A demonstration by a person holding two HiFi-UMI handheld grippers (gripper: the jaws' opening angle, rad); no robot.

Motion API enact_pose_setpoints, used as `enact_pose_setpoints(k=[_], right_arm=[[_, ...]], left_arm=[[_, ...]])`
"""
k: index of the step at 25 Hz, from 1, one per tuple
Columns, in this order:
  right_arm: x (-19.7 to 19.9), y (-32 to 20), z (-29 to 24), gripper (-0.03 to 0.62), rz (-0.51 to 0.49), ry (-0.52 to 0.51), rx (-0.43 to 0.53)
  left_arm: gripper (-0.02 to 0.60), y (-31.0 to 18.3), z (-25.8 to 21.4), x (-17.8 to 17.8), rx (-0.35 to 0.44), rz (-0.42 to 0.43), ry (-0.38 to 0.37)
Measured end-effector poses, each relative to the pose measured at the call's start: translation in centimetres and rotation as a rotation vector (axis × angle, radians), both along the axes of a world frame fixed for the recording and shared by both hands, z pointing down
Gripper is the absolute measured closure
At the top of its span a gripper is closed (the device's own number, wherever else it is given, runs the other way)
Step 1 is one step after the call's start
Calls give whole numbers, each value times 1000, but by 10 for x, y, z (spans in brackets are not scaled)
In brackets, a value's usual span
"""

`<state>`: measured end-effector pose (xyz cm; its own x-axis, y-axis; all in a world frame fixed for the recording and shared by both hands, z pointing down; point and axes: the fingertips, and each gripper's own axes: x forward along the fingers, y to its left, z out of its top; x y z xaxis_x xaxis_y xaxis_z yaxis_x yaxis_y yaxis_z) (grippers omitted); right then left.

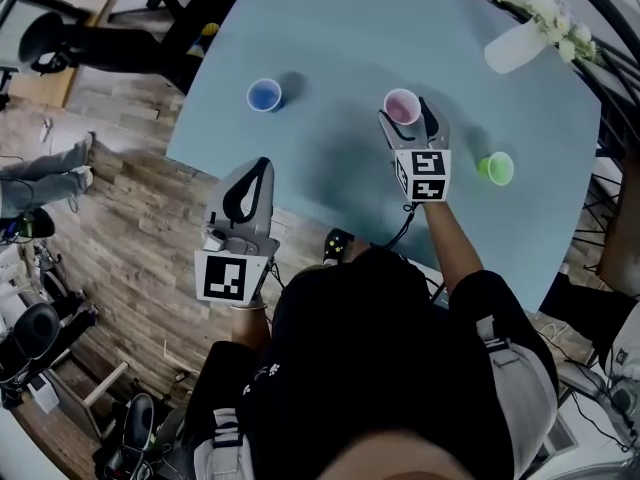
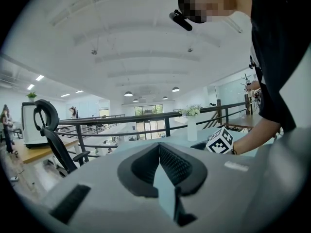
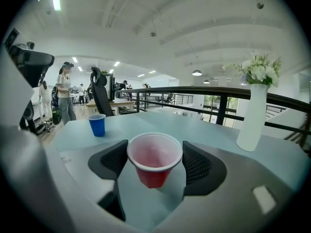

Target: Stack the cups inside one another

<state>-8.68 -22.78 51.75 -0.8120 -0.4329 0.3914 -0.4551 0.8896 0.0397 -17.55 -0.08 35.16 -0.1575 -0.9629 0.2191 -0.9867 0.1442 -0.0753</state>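
Cups not nested yet: red cup (image 3: pixel 154 161) sat on the pale blue table (image 1: pixel 340 28), with blue cup (image 1: pixel 264 95) and green cup (image 1: pixel 496 168) well apart on either side. Right gripper (image 1: pixel 410 118) bracketed the red cup, pads meeting its rim on both sides; looked like a grip. Left gripper (image 1: pixel 250 183) was pinched together, empty, off the table's near edge. Step: first pick-up. Next probably lift, then centre over another cup. White vase (image 1: pixel 515 46) at far edge; open office, wood floor (image 1: pixel 120 218), black railing (image 3: pixel 194 93).
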Motion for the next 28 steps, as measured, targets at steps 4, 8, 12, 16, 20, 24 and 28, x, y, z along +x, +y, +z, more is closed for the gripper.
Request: enact_pose_setpoints(k=[4, 8, 12, 16, 20, 24, 28], right_arm=[[-14, 11, -17, 230, -33, -23, 12], [-31, 25, -33, 230, -80, -52, 25], [-52, 42, -47, 230, -130, -83, 27], [-73, 58, -63, 230, -187, -124, 27], [-96, 74, -75, 230, -244, -153, 45], [-118, 93, -81, 230, -303, -171, 52], [-142, 107, -88, 230, -355, -187, 57]], left_arm=[[589, 7, -2, -4, 7, -16, 5], [589, 15, -4, -10, 16, -39, 6], [589, 24, -4, -16, 22, -65, 6], [589, 33, -5, -20, 30, -93, 2], [589, 43, -5, -24, 32, -125, 0], [589, 54, -6, -30, 31, -157, -3], [589, 66, -8, -37, 30, -199, -6]])
